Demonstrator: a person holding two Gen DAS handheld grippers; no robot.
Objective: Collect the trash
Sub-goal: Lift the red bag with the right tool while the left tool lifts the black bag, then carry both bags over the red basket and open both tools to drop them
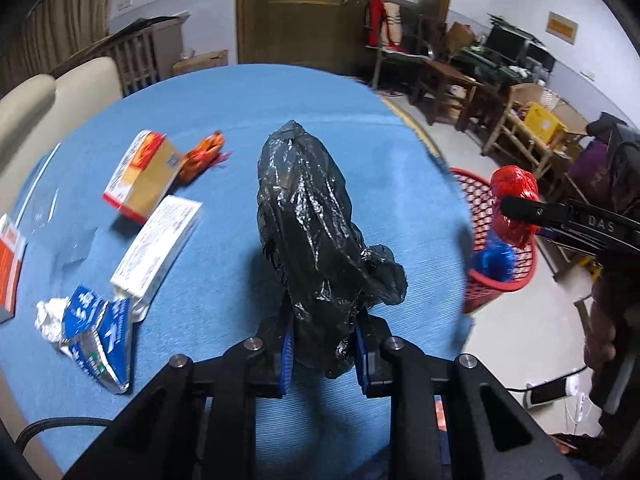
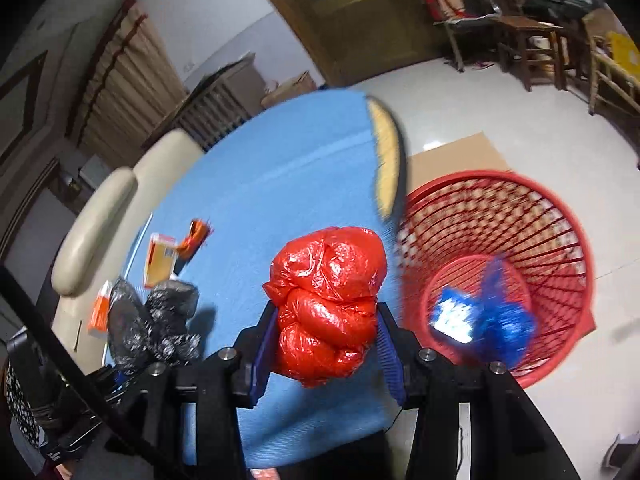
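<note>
The left gripper [image 1: 324,354] is clamped on a crumpled black bag [image 1: 316,236] above the blue table [image 1: 240,120]; the bag's lower end hides the fingertips. The right gripper [image 2: 326,354] squeezes a red bag [image 2: 328,304] near the table's edge, beside the red basket [image 2: 560,216] on the floor, where a blue bag [image 2: 484,320] lies, blurred. Boxes [image 1: 140,176] and wrappers remain on the table, partly cut off at left

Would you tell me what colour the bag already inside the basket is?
Blue bag, clearest in the right wrist view.
</note>
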